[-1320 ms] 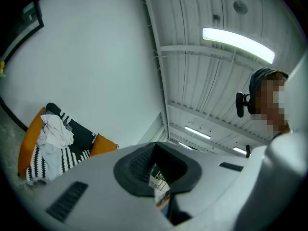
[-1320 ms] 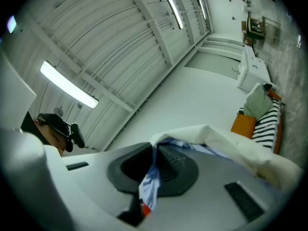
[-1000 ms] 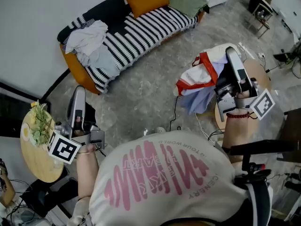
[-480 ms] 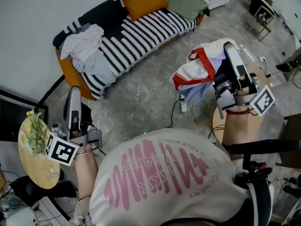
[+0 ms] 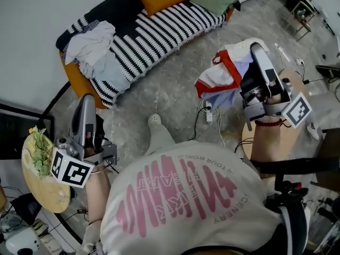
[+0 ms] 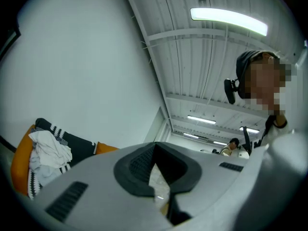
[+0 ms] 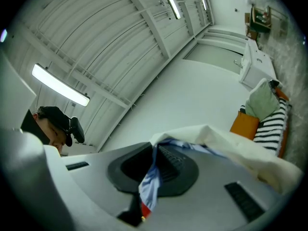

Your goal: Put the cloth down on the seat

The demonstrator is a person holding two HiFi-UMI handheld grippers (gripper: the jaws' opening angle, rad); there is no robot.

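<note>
- Our right gripper (image 5: 256, 54) is clamped on the cloth (image 5: 220, 81), which hangs to the right of the striped seat (image 5: 159, 28).
- Our left gripper (image 5: 85, 105) is clenched and empty, near left.

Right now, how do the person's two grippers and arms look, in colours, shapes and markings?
Both the left gripper and the right gripper are long grey shells, each with a white cube carrying black square markers at the wrist end. Their pads are black and ribbed. The forearms are bare; a red bead bracelet circles the right wrist. The T-shirt is white with pink print.
</note>
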